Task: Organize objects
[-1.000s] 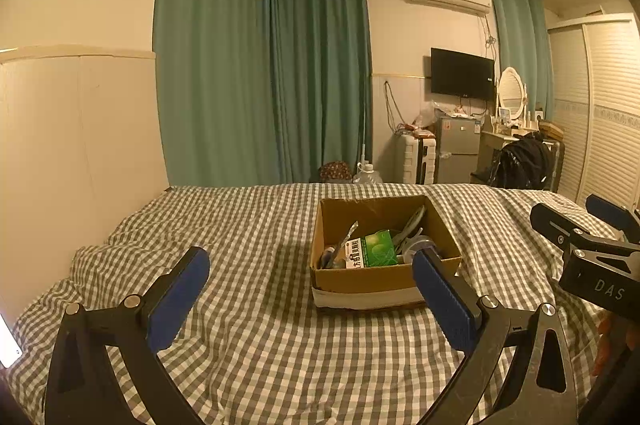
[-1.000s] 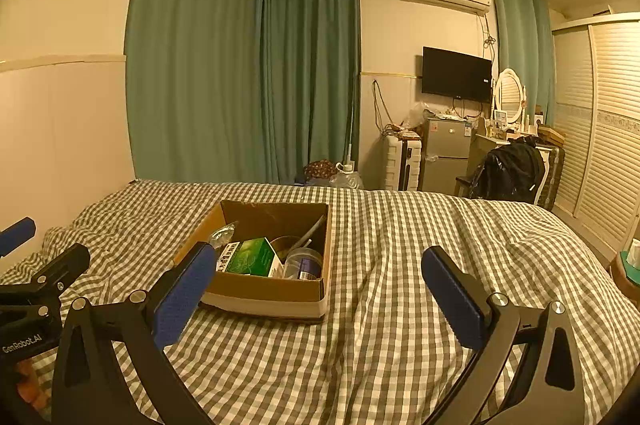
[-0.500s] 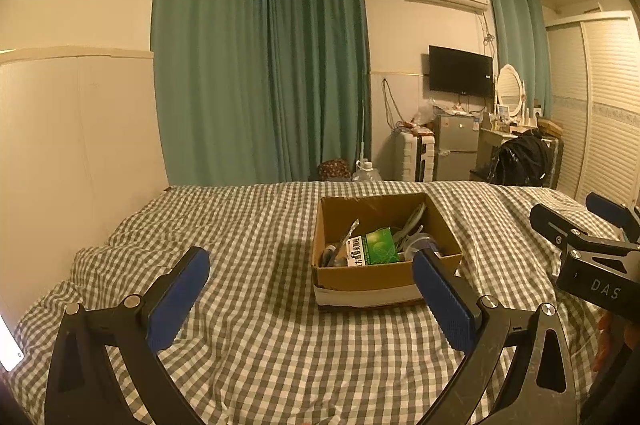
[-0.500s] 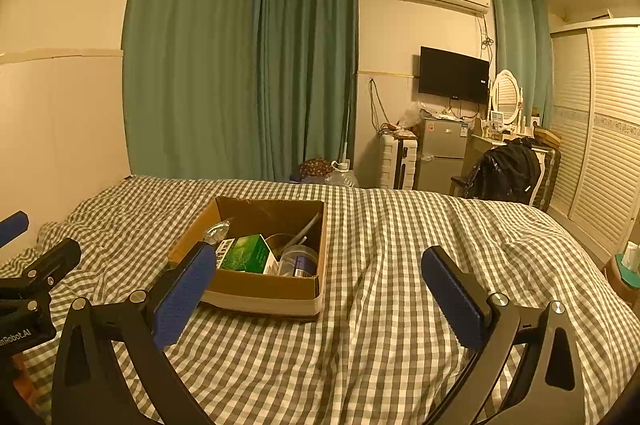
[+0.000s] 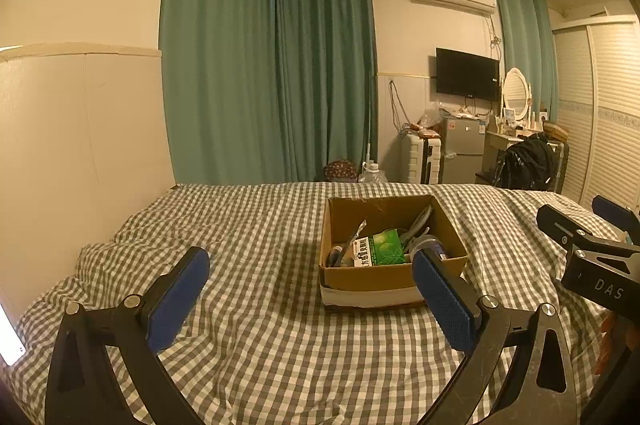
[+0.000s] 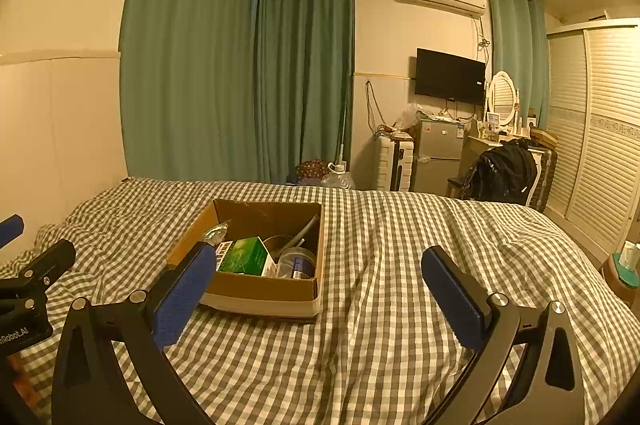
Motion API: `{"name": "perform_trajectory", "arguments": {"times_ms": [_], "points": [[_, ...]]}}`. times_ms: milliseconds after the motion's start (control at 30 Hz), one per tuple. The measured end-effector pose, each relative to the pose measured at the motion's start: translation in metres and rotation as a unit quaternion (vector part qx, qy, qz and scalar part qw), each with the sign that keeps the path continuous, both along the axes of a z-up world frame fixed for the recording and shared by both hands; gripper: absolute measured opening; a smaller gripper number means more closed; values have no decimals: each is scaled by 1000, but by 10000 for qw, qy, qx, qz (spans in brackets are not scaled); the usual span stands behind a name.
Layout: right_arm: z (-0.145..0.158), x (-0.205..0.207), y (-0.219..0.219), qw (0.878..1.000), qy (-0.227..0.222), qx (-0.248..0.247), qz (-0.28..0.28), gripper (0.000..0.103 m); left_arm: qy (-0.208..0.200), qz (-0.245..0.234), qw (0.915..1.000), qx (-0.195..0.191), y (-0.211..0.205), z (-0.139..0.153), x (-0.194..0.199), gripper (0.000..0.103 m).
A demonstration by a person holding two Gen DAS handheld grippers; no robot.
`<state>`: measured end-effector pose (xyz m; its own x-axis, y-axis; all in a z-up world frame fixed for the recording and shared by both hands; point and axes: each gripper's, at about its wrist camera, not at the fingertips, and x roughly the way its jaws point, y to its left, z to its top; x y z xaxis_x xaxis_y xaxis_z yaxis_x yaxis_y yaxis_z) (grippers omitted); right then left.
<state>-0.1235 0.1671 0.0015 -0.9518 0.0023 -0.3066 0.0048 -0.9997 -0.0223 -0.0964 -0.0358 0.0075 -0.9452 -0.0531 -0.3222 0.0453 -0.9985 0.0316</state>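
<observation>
An open cardboard box (image 5: 372, 277) (image 6: 260, 289) sits on the checked bedspread (image 5: 256, 237) (image 6: 384, 265). Inside lie a green carton (image 5: 384, 248) (image 6: 244, 257), a round clear lidded tub (image 6: 297, 261), a foil packet (image 6: 216, 232) and several other small items, partly hidden by the box walls. My left gripper (image 5: 308, 295) hovers open in front of the box, nothing between its blue pads. My right gripper (image 6: 316, 291) is open too, held near the box's right front corner, and shows at the right edge of the left wrist view (image 5: 588, 225).
Green curtains (image 5: 272, 73) hang behind the bed. A pale wall panel (image 5: 80, 153) borders the bed's left side. Beyond the foot stand a suitcase (image 6: 394, 163), small fridge (image 6: 438, 155), dressing table with a black bag (image 6: 500, 173) and louvred wardrobe doors (image 6: 600, 129).
Both views have tilted down slightly and the box sits a little lower in frame. Both grippers stay open and nothing has been grasped.
</observation>
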Motion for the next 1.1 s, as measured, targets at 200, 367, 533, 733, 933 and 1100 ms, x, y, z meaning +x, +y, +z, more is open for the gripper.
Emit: {"name": "perform_trajectory", "arguments": {"times_ms": [200,367,533,733,933,1100], "points": [[1,0,0,10000,-16,-75,23,103,-31,-29,10000,-73,1,1,-1,103],[0,0,-2,10000,-35,-39,30,103,-14,-65,9999,-89,2,2,0,103],[0,0,-2,10000,-37,-34,35,103,-56,-72,9999,-98,3,1,1,103],[-1,1,-3,10000,-50,-32,39,103,-79,-55,9999,-79,3,0,0,103],[-2,1,-5,10000,-88,16,10,103,-83,-51,9999,-92,2,-1,0,103],[-5,1,-5,9999,-124,20,66,103,-20,-47,9999,-124,3,-2,4,103]]}}
